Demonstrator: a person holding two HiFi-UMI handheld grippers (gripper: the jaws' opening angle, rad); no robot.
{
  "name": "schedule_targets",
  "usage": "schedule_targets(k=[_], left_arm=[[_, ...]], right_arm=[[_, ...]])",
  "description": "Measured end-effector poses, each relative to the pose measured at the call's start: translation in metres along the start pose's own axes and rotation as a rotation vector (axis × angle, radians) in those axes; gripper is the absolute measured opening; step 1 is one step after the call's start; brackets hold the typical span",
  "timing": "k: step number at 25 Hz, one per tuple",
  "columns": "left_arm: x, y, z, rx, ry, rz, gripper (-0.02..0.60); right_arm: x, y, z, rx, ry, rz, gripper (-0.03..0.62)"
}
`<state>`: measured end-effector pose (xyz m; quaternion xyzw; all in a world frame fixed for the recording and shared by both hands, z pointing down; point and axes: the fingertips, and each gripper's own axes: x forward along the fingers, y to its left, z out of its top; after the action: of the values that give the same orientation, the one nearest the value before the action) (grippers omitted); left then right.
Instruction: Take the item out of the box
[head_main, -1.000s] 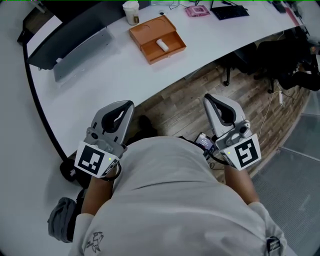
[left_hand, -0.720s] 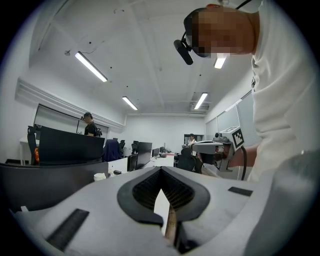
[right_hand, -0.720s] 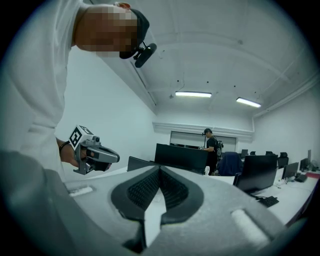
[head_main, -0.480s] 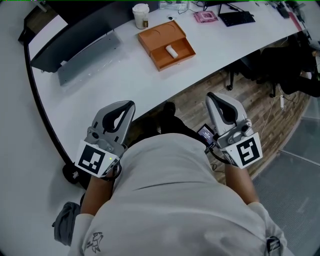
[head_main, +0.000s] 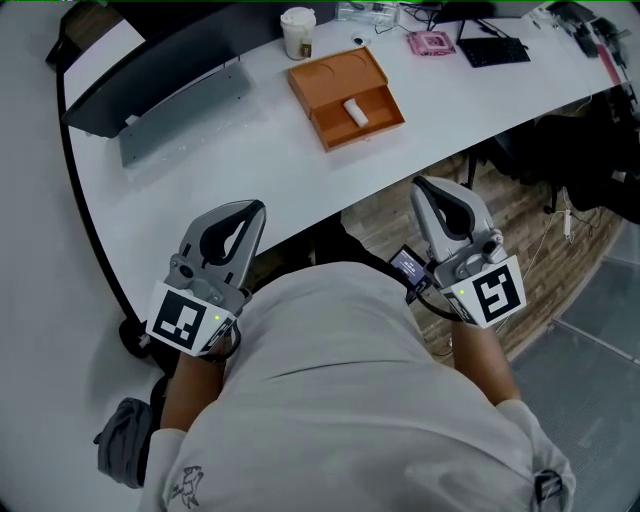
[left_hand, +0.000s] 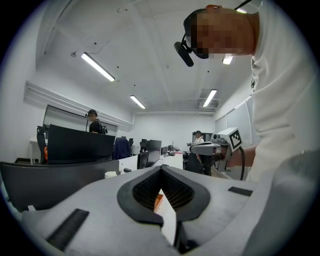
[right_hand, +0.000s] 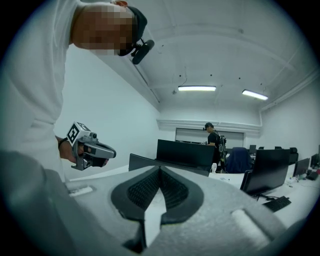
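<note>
Your left gripper (head_main: 256, 209) and right gripper (head_main: 421, 186) are clenched shut, empty; the cup (head_main: 298, 33) label by the orange box (head_main: 335, 76) is unreadable.

No words are legible; square markers (head_main: 186, 320) sit on left gripper (head_main: 252, 210) and right gripper (head_main: 428, 187).

- Illumination: bright and even, from ceiling strip lights (left_hand: 98, 66); the tubes are blown out and shadows are soft.
- Head view: sharp, with strong barrel distortion that bends the desk (head_main: 255, 150) edge.
- Gripper views: circular vignette with dark corners; the near foreground is slightly soft.
</note>
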<state>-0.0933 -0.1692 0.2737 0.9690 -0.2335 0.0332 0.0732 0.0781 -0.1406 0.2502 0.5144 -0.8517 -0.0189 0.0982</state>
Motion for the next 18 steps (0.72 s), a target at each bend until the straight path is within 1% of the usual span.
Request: schedule_targets(k=[10, 18], left_arm=[[0.053, 0.029, 0.000, -0.032, -0.013, 0.051, -0.003], [0.096, 0.059, -0.018, -0.056, 0.036, 0.090, -0.003]], right_arm=[[0.052, -0.056, -0.032, 0.040, 0.076, 0.077, 0.005], [0.096, -0.096, -0.063, 0.060, 0.133, 0.132, 0.033]])
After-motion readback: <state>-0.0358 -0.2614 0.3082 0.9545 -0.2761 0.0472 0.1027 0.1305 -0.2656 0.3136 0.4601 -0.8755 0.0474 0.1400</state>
